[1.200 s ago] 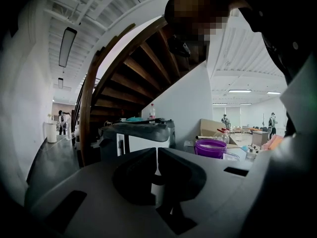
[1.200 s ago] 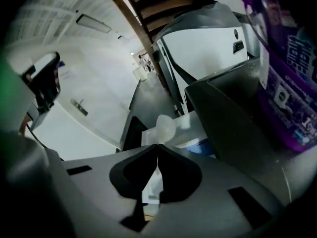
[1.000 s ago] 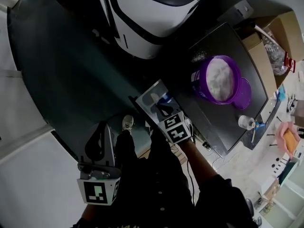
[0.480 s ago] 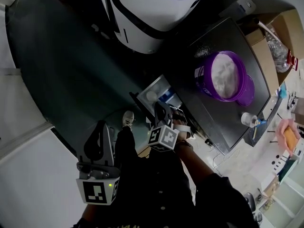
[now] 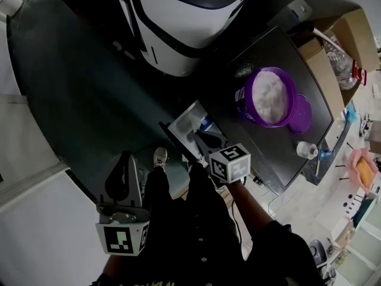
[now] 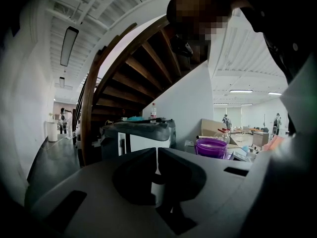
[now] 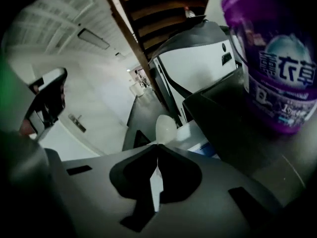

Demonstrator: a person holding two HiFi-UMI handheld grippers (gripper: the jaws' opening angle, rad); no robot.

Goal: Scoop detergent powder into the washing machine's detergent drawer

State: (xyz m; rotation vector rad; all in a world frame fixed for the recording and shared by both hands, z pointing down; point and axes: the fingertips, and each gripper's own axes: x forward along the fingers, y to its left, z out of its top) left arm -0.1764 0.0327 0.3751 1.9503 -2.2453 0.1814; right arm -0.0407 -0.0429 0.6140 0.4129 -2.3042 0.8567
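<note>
The washing machine (image 5: 178, 16) stands at the top of the head view, its detergent drawer (image 5: 189, 123) pulled out toward me. My right gripper (image 5: 206, 138) hovers over the drawer, shut on the handle of a white spoon (image 7: 166, 127). In the right gripper view its bowl pokes out past the gripper (image 7: 157, 148), above the drawer (image 7: 195, 132). The open purple tub (image 5: 271, 97) of white powder sits on the dark table (image 5: 280, 154) to the right, looming close as the tub (image 7: 277, 68). My left gripper (image 5: 122, 180) hangs low at the left, shut and empty (image 6: 157, 155).
The purple lid (image 5: 302, 113) lies beside the tub, a small white container (image 5: 306, 150) near the table's edge. Cardboard boxes (image 5: 351, 37) and a plastic bottle (image 5: 347, 70) stand at the right. My legs and a shoe (image 5: 159, 155) are below the drawer.
The right gripper has rolled about its own line over the drawer, its marker cube swinging to the right and slightly up. The left gripper has stayed put.
</note>
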